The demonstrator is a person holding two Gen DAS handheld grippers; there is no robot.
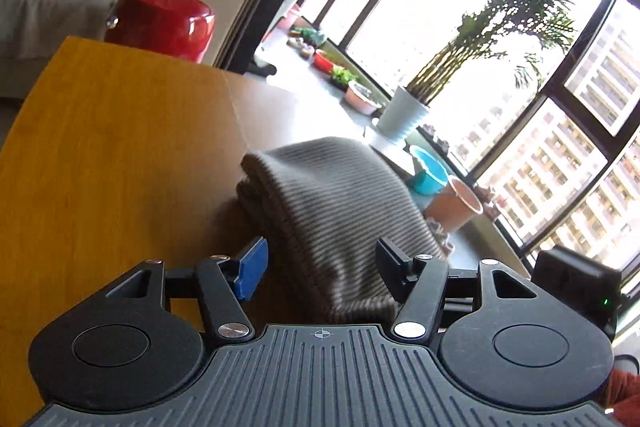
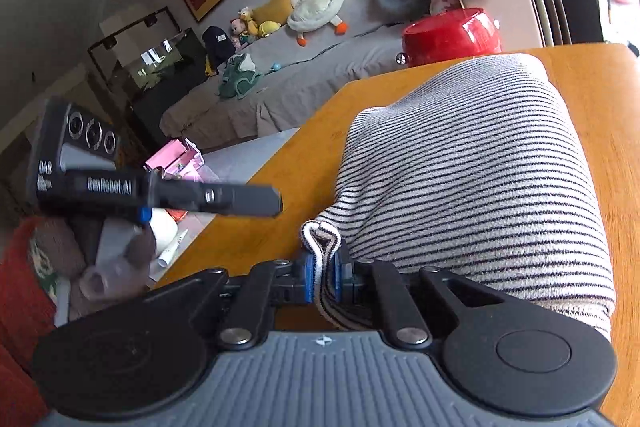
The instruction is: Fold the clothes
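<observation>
A striped knit garment (image 2: pixel 460 179), cream with thin dark stripes, lies folded over in a rounded bundle on the wooden table (image 2: pixel 256 227). My right gripper (image 2: pixel 323 277) is shut on its near edge, the cloth pinched between the blue pads. In the left wrist view the same garment (image 1: pixel 328 203) rises between my fingers. My left gripper (image 1: pixel 320 263) is open, its jaws on either side of the cloth without pinching it. The left gripper (image 2: pixel 224 201) also shows in the right wrist view, off the table's left side.
A red stool (image 1: pixel 160 19) stands beyond the table's far edge, with a sofa (image 2: pixel 304 75) holding plush toys behind it. A window sill carries a potted plant (image 1: pixel 404 115) and bowls. Clutter and a pink box (image 2: pixel 176 159) lie left of the table.
</observation>
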